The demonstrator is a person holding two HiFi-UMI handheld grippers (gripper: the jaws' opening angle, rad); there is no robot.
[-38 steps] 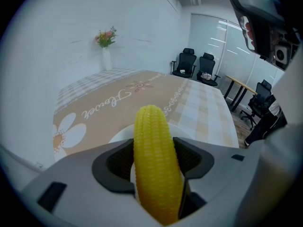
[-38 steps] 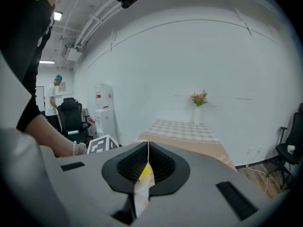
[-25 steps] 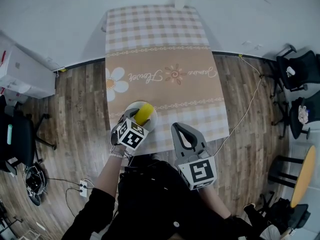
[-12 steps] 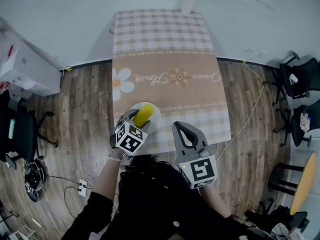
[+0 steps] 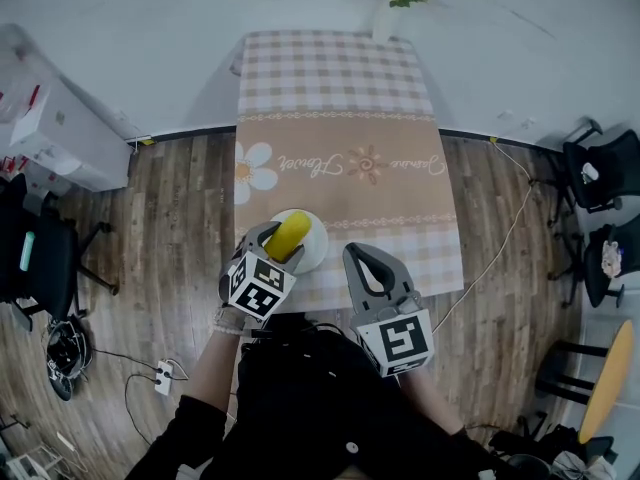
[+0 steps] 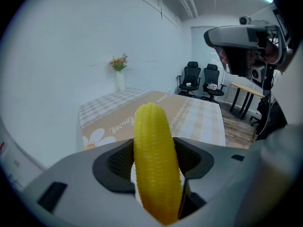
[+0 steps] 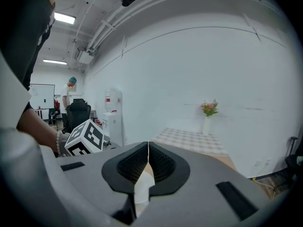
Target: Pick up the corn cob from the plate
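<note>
— Now, what is changing on the left?
— I am drawing the left gripper (image 5: 283, 234) back a little; it is pinching the corn cob (image 5: 290, 232), which is hanging over the plate (image 5: 314, 254), I think already lifted.
— And the right?
— My right gripper (image 5: 366, 265) is waiting near the plate, jaws pressed together, empty.

The desk (image 5: 340, 158) is lying bare from its middle out to 12 o'clock, leaving open passage there. Only a vase of flowers (image 5: 386, 13) is standing at the far edge. At the near edge the plate (image 5: 316, 252) is sitting at 11 o'clock, with the left gripper (image 5: 278, 238) clamping the corn cob (image 5: 290, 231) over it. The right gripper (image 5: 362, 254), closed, is hovering just beside at 1 o'clock.
</note>
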